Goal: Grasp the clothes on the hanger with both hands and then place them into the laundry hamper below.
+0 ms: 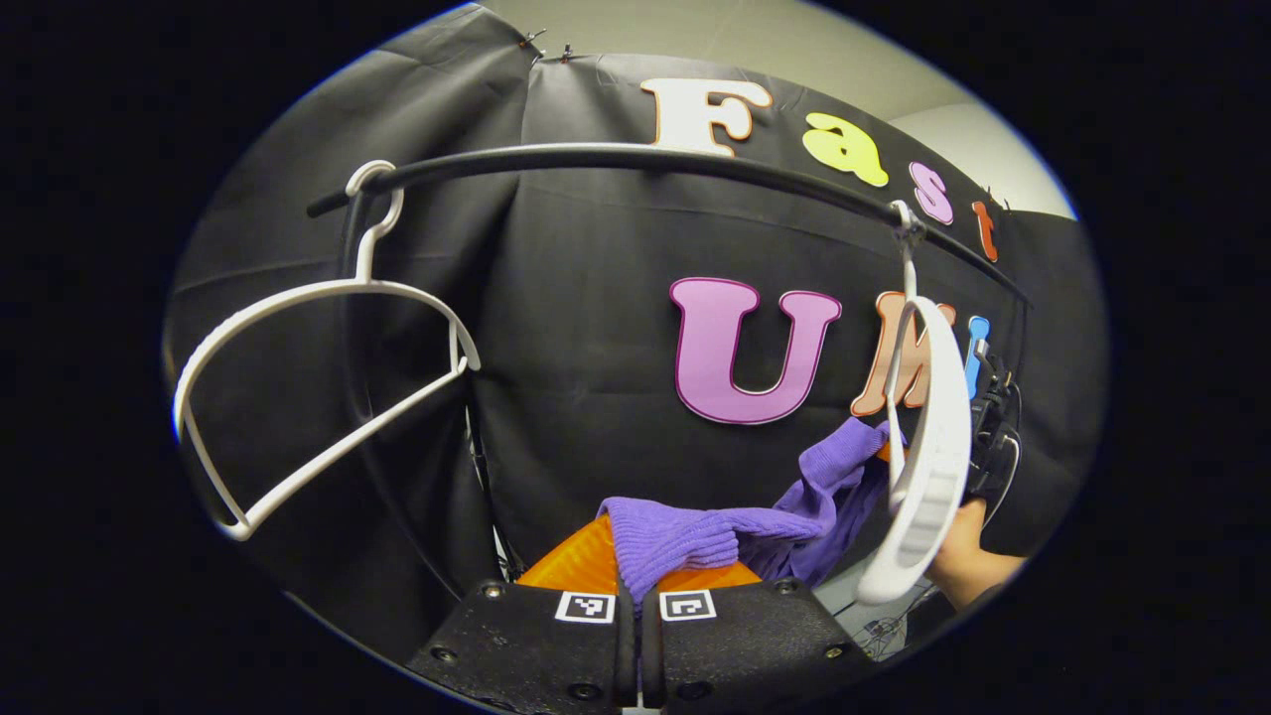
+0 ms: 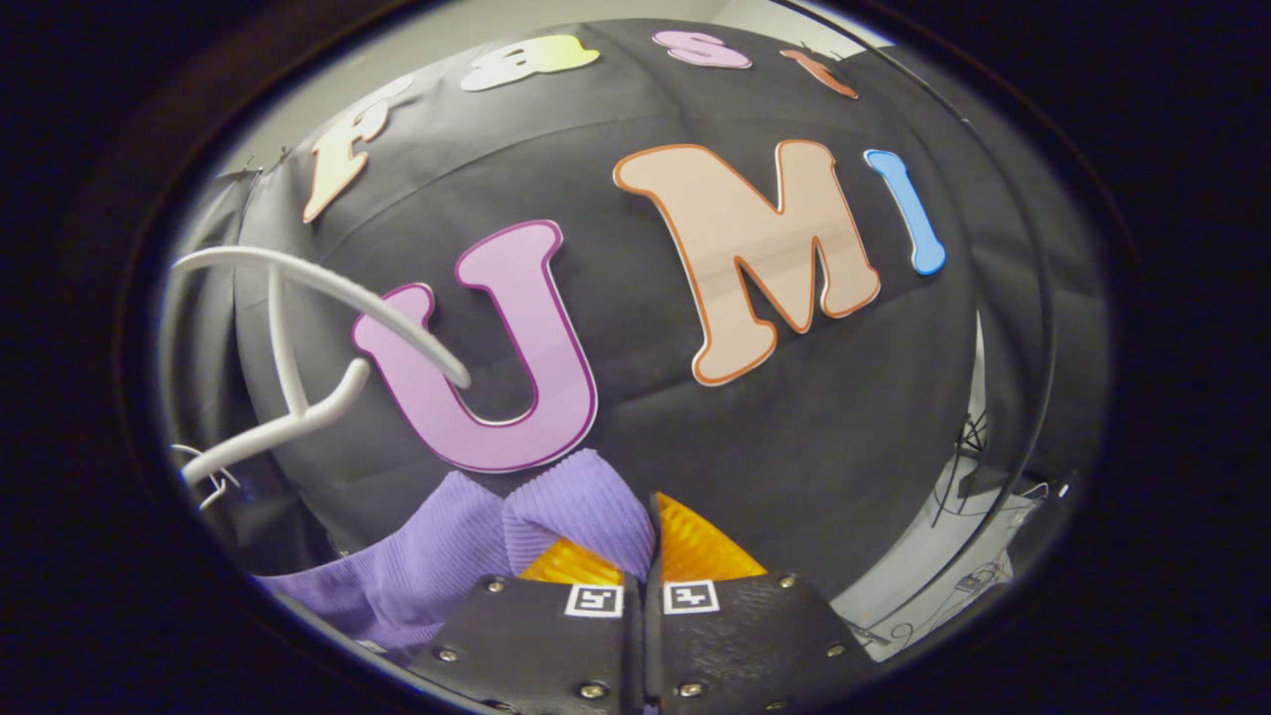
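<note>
Orange fingers of the left hand-held gripper pinch a fold of the purple knit garment, which trails toward two o'clock past an empty white hanger on the black rail. A second bare hanger hangs at nine o'clock. The right hand-held gripper is likewise clamped on the garment, cloth draping toward eight o'clock.

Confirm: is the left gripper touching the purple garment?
Touching. In the left gripper view, the left gripper has its orange fingers closed, with the purple garment pinched between them.
</note>
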The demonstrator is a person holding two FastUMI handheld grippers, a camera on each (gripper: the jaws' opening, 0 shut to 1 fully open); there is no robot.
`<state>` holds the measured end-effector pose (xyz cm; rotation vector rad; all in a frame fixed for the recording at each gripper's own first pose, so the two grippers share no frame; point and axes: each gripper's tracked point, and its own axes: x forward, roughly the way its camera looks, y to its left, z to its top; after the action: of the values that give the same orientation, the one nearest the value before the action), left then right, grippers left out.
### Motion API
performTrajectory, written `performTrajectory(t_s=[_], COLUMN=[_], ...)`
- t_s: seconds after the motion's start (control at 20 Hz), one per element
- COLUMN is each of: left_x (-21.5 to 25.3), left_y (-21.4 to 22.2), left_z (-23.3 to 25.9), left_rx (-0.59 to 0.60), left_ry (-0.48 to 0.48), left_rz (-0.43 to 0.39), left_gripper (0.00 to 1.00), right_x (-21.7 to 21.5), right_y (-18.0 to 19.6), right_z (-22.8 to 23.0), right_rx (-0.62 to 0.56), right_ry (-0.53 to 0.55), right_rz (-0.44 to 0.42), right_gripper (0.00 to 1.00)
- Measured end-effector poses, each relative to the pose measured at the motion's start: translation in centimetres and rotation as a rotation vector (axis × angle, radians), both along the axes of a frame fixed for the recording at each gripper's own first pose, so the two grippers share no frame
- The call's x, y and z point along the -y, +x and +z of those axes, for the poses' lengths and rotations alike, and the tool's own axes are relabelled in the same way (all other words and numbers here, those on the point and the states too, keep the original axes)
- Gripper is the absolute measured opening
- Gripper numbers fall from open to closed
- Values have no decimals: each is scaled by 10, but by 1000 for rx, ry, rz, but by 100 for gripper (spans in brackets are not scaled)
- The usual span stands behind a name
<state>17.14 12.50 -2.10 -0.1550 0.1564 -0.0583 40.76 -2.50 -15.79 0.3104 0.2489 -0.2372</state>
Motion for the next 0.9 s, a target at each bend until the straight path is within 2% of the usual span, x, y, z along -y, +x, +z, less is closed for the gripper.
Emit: performTrajectory(t_s=[0.35,0.9], left_x=[2,13], left_y=[-17,-38], left_z=[-27,-52], left_rx=[-15,7], left_ry=[20,-19], left_rz=[-73,-188], left_gripper=[2,2], right_x=[-21,-57], right_y=[-54,-150], right_z=[-22,-24], right_rx=[-62,-108], right_ry=[-29,-74], right_rz=[-6,-43], right_gripper=[1,1])
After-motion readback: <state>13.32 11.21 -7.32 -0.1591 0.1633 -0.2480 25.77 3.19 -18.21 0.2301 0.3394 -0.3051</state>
